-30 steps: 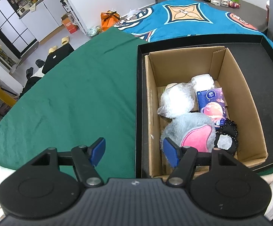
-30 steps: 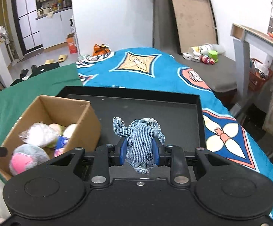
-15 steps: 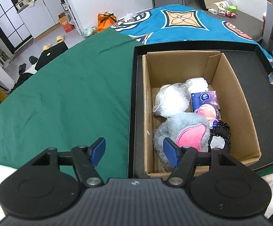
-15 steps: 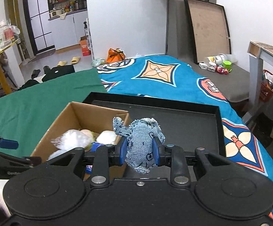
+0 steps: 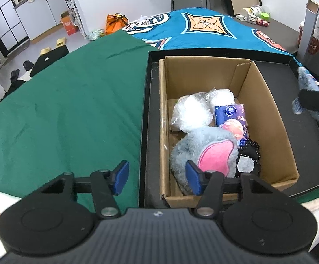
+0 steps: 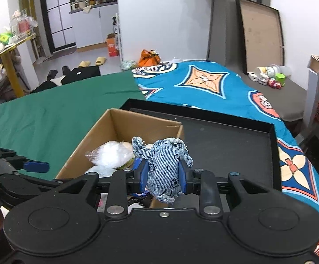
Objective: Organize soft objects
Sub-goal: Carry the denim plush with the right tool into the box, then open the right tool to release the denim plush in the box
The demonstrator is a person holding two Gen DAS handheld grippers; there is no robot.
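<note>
Left wrist: cardboard box (image 5: pixel 267 118) holds grey plush (image 5: pixel 194 147) (plus bagged stuffing (image 5: pixel 191 114)).

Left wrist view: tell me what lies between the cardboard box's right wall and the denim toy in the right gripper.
In the left wrist view, only bare black tray floor lies between the cardboard box wall and the denim toy clamped in the right gripper.

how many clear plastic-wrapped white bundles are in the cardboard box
2: a large clear-wrapped white bundle mid-box by the left wall, a smaller one behind it. The grey plush toy may hide more.
</note>
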